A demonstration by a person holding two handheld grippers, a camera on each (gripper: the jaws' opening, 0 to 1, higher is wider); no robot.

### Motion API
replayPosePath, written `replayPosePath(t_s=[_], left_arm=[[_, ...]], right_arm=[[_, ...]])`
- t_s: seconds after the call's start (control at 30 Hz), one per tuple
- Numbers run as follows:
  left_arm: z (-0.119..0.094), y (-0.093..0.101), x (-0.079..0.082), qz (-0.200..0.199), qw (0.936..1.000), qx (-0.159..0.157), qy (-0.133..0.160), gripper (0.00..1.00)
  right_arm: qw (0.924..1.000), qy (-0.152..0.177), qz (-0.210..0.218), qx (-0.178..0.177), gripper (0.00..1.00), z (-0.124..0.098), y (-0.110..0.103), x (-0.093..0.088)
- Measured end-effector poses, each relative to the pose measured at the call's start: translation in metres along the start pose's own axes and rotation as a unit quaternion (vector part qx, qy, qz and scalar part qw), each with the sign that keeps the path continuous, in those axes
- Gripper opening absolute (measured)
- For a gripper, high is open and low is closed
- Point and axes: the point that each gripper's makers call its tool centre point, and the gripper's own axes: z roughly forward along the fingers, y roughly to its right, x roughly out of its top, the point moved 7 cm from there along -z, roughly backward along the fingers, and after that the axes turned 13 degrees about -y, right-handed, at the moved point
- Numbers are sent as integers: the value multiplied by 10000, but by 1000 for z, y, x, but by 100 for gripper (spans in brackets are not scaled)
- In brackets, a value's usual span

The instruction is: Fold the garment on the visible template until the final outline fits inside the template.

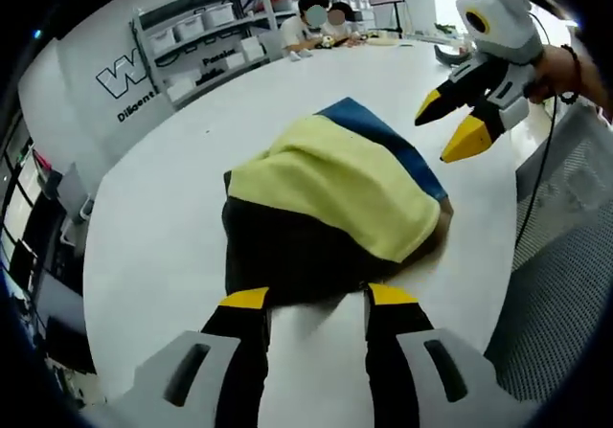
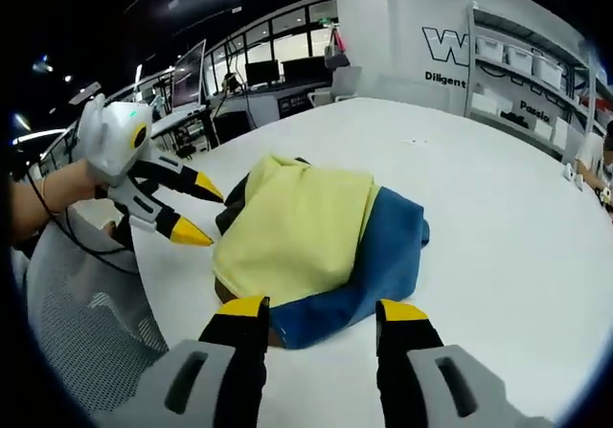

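The folded garment (image 1: 330, 208) (yellow, blue and black) lies near one edge of the white table (image 1: 172, 236). The left gripper (image 1: 316, 299) and right gripper (image 2: 311, 305) hover open, touching nothing. Wall writing starts "Diligent".

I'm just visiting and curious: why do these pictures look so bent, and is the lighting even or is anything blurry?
In the left gripper view the fisheye lens curves the white table and shelves; light is soft, with little shadow around the folded garment, and the far background near the window washes out. In the right gripper view the garment is sharp, the ceiling dark with bright spot lights.
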Motion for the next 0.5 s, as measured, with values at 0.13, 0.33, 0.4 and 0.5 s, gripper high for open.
replayPosePath(t_s=[0.13, 0.33, 0.4, 0.5], left_arm=[[6, -4, 0, -148, 9998, -104, -2, 36], [14, -8, 1, -449, 9987, -258, 21, 28], [16, -8, 1, -503, 9982, -321, 26, 26], [17, -9, 0, -580, 9977, -340, 15, 23]], right_arm=[[9999, -75, 70, -4, 39, 6, 2, -7], [9996, -216, 154, -9, 35, 15, 4, -15], [9995, -228, 211, -9, 33, 16, 5, -16], [9990, -275, 342, 46, 31, 19, 7, -16]])
